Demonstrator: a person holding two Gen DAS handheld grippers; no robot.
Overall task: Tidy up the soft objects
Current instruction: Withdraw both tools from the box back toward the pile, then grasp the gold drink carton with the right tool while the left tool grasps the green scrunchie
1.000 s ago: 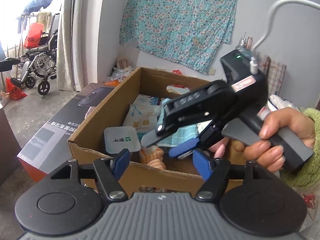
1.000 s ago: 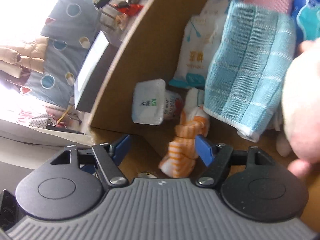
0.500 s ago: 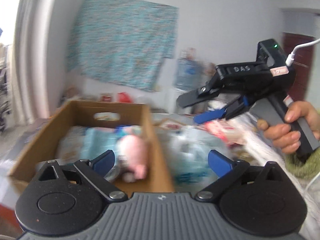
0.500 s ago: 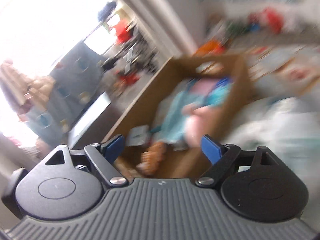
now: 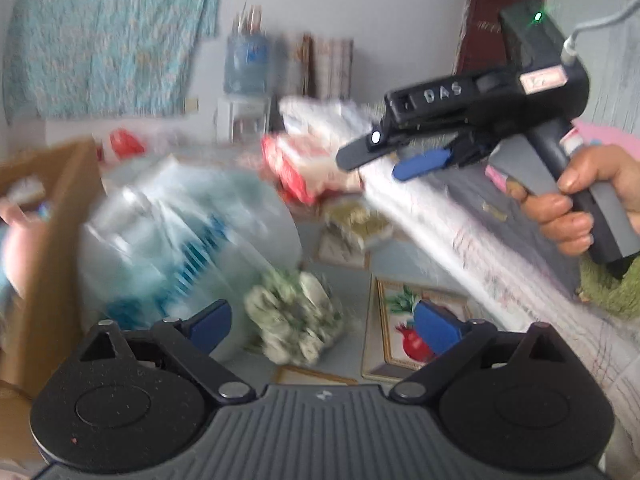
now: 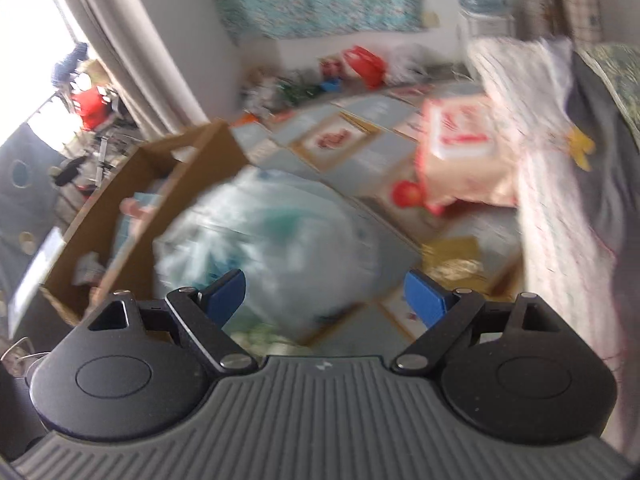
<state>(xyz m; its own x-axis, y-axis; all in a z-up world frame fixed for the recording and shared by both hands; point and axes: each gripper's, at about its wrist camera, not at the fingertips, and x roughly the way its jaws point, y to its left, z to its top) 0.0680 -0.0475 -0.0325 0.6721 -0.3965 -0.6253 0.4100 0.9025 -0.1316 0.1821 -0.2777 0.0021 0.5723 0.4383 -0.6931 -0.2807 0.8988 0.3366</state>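
Two claws are between pickups, both spread wide with nothing between the pads; each has just been opening. The left claw [image 5: 322, 320] looks down at a small bundle of pale green-and-white soft stuff [image 5: 294, 316] lying on the floor, just ahead of and between its blue pads. To its left sits a large translucent plastic bag with blue-and-white contents [image 5: 180, 248], resting against the brown cardboard box [image 5: 52, 248]. The right claw [image 5: 404, 156] hangs higher, ahead and to the right, over the edge of a bed. From the right wrist view, the right claw [image 6: 324, 292] has the same bag [image 6: 264, 248] straight ahead and the box [image 6: 184, 160] ahead-left.

Box contents: something pink and some light blue items, blurred.

Judged step: reaching for the next soft item. The next move calls for lowering a claw around the bundle or bag and closing gently.
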